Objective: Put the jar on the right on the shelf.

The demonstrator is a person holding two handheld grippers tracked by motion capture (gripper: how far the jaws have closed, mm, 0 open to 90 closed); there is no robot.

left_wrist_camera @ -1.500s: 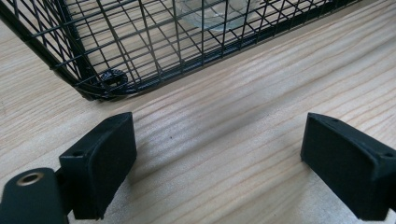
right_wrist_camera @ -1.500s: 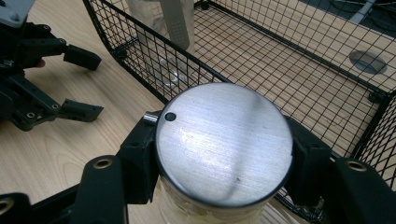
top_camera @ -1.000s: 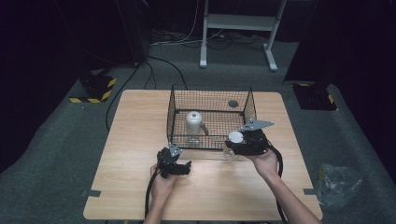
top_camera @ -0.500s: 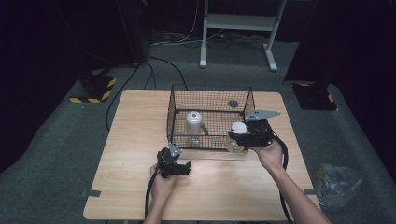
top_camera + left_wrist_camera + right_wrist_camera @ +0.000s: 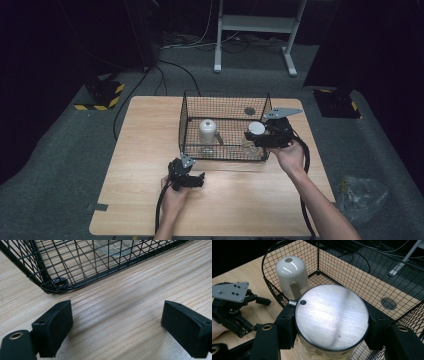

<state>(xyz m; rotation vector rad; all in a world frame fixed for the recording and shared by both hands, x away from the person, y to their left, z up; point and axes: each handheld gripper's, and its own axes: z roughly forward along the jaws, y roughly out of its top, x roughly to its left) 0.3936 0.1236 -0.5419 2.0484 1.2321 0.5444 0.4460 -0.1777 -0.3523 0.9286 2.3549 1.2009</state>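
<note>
**Jar held over the basket's right end**

The right gripper (image 5: 329, 325) has its black jaws clamped on either side of a clear glass jar with a flat, round brushed-metal lid (image 5: 332, 316). The lid is silvery with fine streaks, a small dark dot sits near its rim, and pale glass shows just below it. From the high view, the jar (image 5: 256, 129) is at the right end of the black wire-mesh basket (image 5: 190, 125), right at the mesh wall; whether it is inside or just above the rim I cannot tell. The basket stands toward the far edge of the light wooden table (image 5: 140, 200).

Inside the basket, nearer its left end, a white ceramic mug (image 5: 292, 277) stands upside down, handle facing the right gripper.

The left gripper (image 5: 117, 327) sits low over bare table near the basket's front left corner, jaws spread wide apart with nothing between them.
</note>
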